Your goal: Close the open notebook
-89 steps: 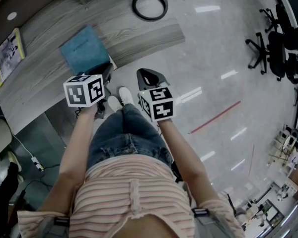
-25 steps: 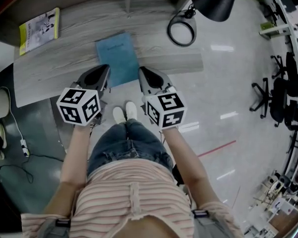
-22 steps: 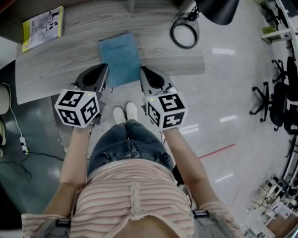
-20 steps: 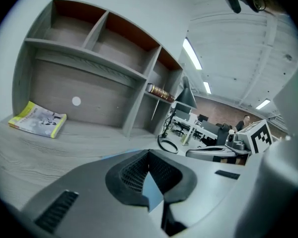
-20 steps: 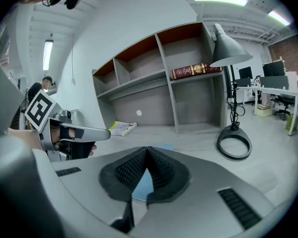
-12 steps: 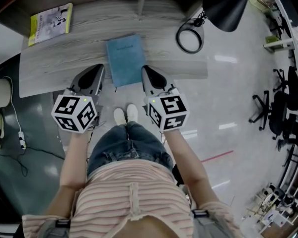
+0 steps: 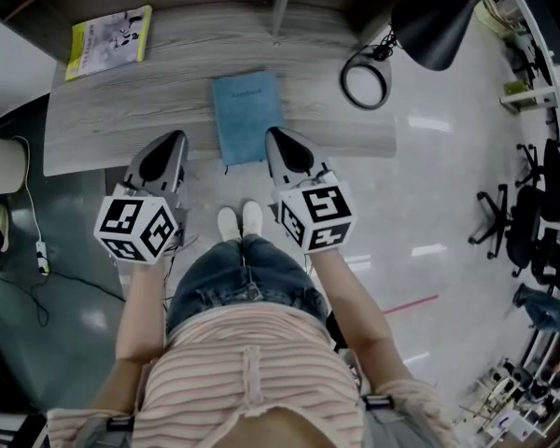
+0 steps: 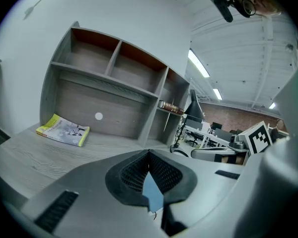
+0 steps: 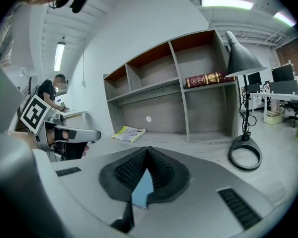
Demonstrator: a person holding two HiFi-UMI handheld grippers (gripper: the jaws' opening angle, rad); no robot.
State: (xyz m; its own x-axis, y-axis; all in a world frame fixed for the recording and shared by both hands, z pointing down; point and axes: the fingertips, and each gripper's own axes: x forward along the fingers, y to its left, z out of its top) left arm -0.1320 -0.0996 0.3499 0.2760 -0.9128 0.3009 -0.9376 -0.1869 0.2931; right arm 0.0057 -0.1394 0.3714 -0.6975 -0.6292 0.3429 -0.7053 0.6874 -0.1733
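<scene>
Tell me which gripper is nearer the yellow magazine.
Left. The left gripper is left of the blue notebook, on the side of the yellow magazine; the right gripper is right of the notebook, farther away.

No legible text anywhere.
Faint print on blue softcover notebook (image 7: 247, 118), cover of yellow-edged magazine (image 7: 109, 42), gilt lettering on spine of dark red book (image 9: 207, 79): all too small to read.

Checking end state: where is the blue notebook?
Head view: the blue notebook lies closed on the desk near its front edge, between left gripper and right gripper.
</scene>
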